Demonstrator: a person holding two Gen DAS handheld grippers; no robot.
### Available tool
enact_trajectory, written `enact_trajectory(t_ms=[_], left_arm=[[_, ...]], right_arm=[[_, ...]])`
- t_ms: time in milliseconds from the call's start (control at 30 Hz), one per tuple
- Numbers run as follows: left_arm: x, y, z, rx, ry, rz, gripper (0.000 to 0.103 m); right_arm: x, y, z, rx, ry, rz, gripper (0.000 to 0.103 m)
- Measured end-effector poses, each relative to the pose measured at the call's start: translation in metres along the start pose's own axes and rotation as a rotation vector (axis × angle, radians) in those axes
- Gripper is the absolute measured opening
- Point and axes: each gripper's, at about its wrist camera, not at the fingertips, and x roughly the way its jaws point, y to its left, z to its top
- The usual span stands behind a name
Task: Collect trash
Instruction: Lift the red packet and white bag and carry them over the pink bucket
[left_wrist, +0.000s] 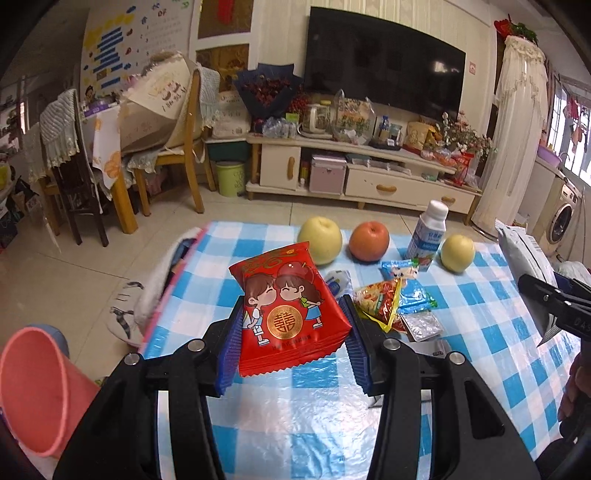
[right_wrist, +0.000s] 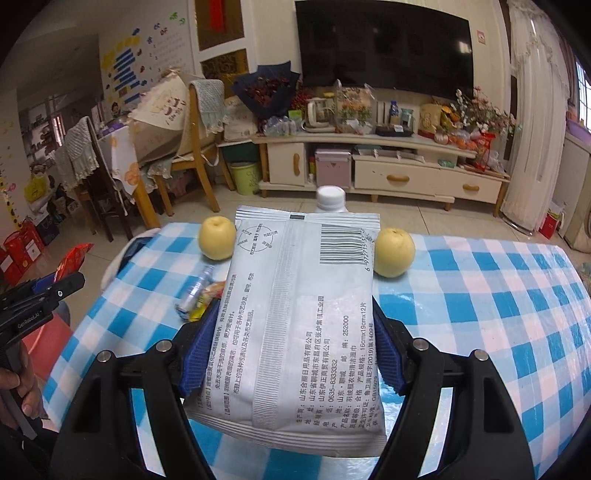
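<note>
Here the left gripper is clamping the red snack packet across its sides, clear of the checked tablecloth, while the right gripper is gripping the grey wipes pouch likewise, presumably for carrying both to the pink bin.

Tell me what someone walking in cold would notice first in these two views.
The red packet with two cartoon children, pinched in the left gripper above the blue checked cloth. Next, the big silver pouch clamped in the right gripper, hiding much of the table. Behind them sit three fruits, the orange one in the middle, beside a white bottle.
</note>
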Motion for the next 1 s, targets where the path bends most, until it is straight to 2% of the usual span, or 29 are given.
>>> enact_trajectory(t_ms=[267,467,1000], left_arm=[[-0.063,0.038,0.001,-0.024,-0.059,0.069,0.05],[-0.103,0.081,-0.005,-0.056,-0.083,0.152,0.05],[-0.173,0.203,-0.033,-0.2,-0.113,0.349,0.05]], right_arm=[[-0.029,0.058,0.016,-0.064,-0.057,0.086,0.075],[-0.038,0.114,0.026,-0.124,-0.082,0.177,0.075],[-0.04,0.283,0.036,-0.31,-0.067,0.45,0.075]])
